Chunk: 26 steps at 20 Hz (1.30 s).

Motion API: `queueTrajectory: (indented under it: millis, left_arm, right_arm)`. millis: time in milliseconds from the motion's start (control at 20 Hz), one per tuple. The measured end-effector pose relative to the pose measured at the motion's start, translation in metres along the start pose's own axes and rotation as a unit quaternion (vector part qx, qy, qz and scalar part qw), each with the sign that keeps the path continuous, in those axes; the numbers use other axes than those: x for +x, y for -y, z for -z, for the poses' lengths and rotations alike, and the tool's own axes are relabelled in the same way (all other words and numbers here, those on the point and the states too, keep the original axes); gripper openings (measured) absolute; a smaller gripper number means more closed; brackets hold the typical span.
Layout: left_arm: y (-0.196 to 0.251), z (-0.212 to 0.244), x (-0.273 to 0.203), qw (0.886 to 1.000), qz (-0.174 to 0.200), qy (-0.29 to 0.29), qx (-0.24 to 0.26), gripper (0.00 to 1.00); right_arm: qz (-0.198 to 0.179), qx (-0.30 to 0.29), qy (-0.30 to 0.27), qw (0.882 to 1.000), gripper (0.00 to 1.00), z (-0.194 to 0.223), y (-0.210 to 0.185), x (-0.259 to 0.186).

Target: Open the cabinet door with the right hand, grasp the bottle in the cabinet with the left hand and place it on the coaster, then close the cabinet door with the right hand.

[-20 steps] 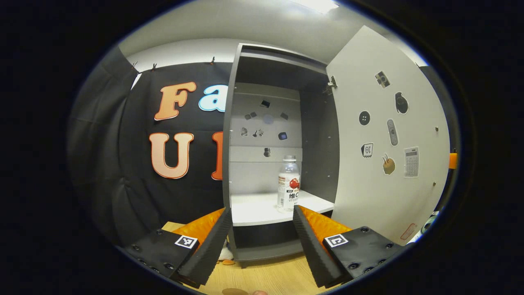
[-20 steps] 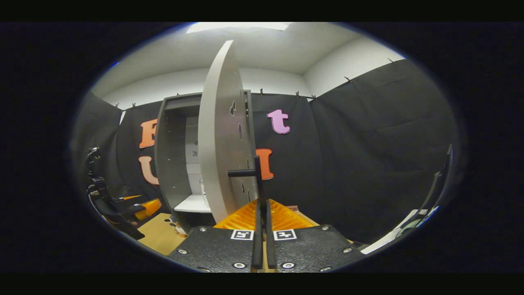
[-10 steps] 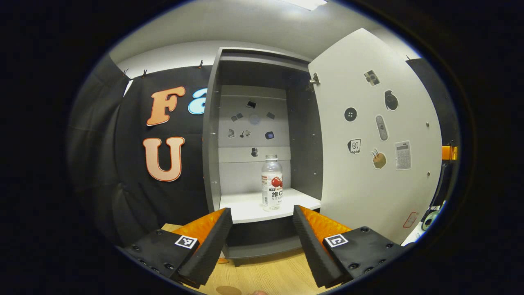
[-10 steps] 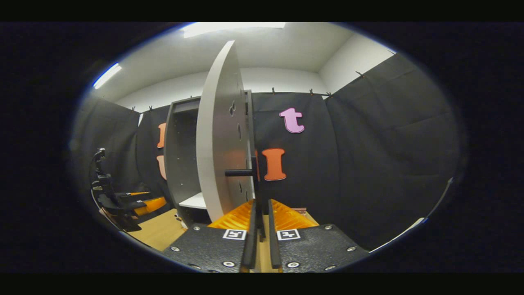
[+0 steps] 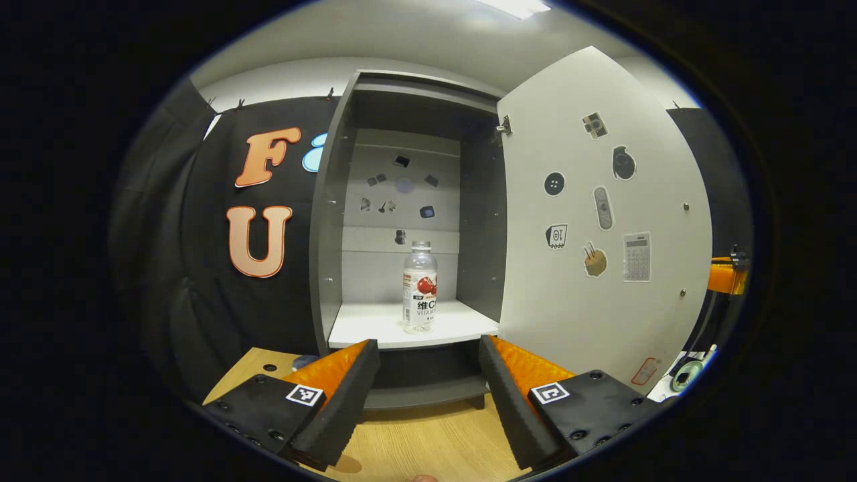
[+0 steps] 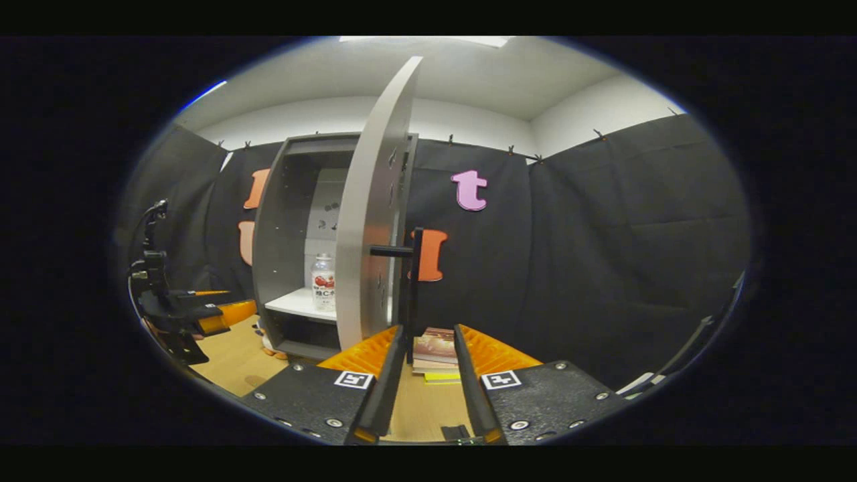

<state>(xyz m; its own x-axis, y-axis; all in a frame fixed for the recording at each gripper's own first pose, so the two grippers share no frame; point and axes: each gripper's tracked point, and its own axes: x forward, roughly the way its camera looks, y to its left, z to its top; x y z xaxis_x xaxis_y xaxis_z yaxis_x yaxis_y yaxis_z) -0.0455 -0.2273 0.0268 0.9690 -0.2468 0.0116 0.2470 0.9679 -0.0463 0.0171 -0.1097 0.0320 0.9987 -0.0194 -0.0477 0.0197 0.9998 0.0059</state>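
Observation:
The grey cabinet (image 5: 335, 201) stands open, its white door (image 5: 602, 221) swung out to the right. A clear bottle (image 5: 420, 288) with a white and red label stands upright on the white shelf (image 5: 361, 328). My left gripper (image 5: 425, 351) is open, in front of and below the shelf, with the bottle centred above the gap between its fingers. In the right gripper view the door (image 6: 371, 221) is seen edge-on with its black handle (image 6: 414, 281). My right gripper (image 6: 427, 335) is open just short of the handle, touching nothing. The bottle (image 6: 323, 283) and left gripper (image 6: 201, 318) show further left.
The cabinet rests on a wooden table (image 5: 415, 442). A stack of books (image 6: 435, 349) lies on the table beyond the right gripper's fingers. A small bluish object (image 5: 304, 361) peeks out by the cabinet's left foot. Black cloth walls the booth.
My right gripper's fingers have parted, let go of the door handle and drawn back a little. The door has swung wider. The left gripper has shifted, so the bottle now sits centred.

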Motion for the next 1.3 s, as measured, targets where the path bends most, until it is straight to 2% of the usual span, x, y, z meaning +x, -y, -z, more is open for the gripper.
queueTrajectory:
  millis: [200, 300, 400, 600, 850, 900, 1000, 1150, 1300]
  left_arm:
    - [-0.007, 0.002, 0.006, 1.0, -0.004, -0.003, -0.005, 0.97]
    - [-0.01, -0.001, 0.013, 1.0, 0.0, 0.001, -0.005, 0.97]
    - [-0.015, -0.005, 0.021, 1.0, 0.01, 0.006, -0.006, 0.97]
    - [-0.024, -0.005, 0.046, 0.999, 0.041, 0.002, -0.004, 0.97]
    - [-0.035, 0.008, 0.071, 0.997, 0.073, -0.018, -0.017, 0.97]
    - [-0.039, 0.011, 0.079, 0.997, 0.078, -0.021, -0.018, 0.97]
    - [-0.045, 0.011, 0.093, 0.996, 0.087, -0.02, -0.02, 0.97]
    - [-0.046, 0.014, 0.114, 0.993, 0.11, -0.023, -0.03, 0.99]
    - [-0.043, 0.018, 0.133, 0.99, 0.134, -0.028, -0.03, 0.96]
  right_arm:
    - [0.027, -0.006, -0.011, 1.0, 0.49, 0.0, -0.001, -0.013]
    - [0.039, -0.004, -0.013, 0.999, 0.58, -0.001, -0.003, -0.021]
    - [0.05, 0.007, -0.018, 0.999, 0.63, -0.002, -0.007, -0.036]
    - [0.067, 0.039, -0.011, 0.997, 0.66, -0.012, -0.028, -0.057]
    - [0.084, 0.059, 0.002, 0.995, 0.66, -0.018, -0.056, -0.062]
    - [0.084, 0.059, 0.004, 0.995, 0.63, -0.018, -0.063, -0.064]
    - [0.084, 0.053, 0.005, 0.995, 0.68, -0.016, -0.078, -0.064]
    - [0.071, 0.042, -0.002, 0.997, 0.71, -0.013, -0.11, -0.049]
    - [0.038, 0.035, -0.01, 0.999, 0.83, -0.008, -0.145, -0.036]
